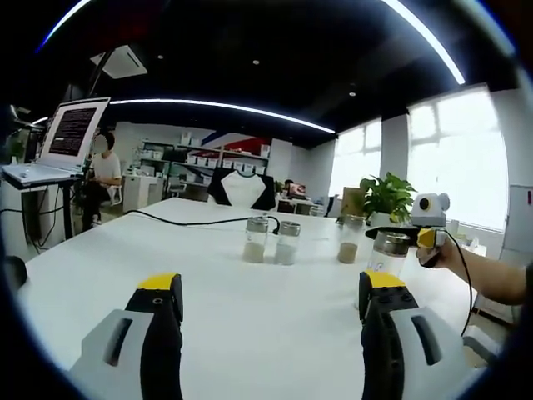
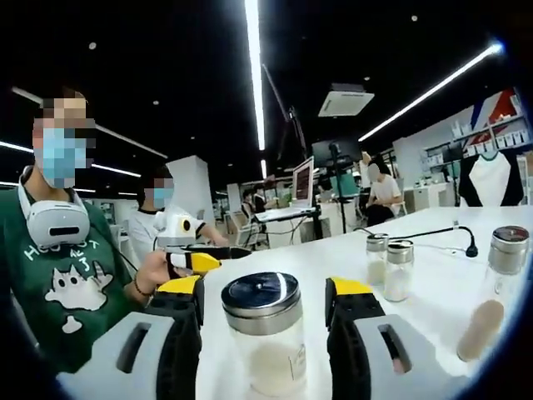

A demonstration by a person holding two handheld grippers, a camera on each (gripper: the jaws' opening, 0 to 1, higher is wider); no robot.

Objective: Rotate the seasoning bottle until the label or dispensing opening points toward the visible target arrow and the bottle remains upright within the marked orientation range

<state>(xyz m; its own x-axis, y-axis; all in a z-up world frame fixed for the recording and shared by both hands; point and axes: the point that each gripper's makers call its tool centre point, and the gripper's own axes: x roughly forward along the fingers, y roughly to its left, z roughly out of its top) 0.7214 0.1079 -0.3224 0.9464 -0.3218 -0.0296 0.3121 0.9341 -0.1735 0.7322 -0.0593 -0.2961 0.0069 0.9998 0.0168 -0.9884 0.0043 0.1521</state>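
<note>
A clear seasoning bottle (image 2: 268, 350) with a metal lid and white contents stands upright on the white table (image 2: 433, 292). My right gripper (image 2: 265, 287) is open, one jaw on each side of the bottle with a small gap on both sides. In the left gripper view this bottle (image 1: 389, 252) stands at the right, with the right gripper (image 1: 425, 239) beside it in a hand. My left gripper (image 1: 271, 287) is open wide over bare table (image 1: 250, 333), with nothing between its jaws. It also appears, hand-held, as the left gripper (image 2: 193, 261).
Two small shakers (image 1: 256, 239) (image 1: 288, 242) and a jar of brown powder (image 1: 351, 240) stand mid-table. A black cable (image 1: 200, 222) runs across the far side. A laptop (image 1: 71, 133) on a stand is at the left, a plant (image 1: 387, 196) behind. People sit around the room.
</note>
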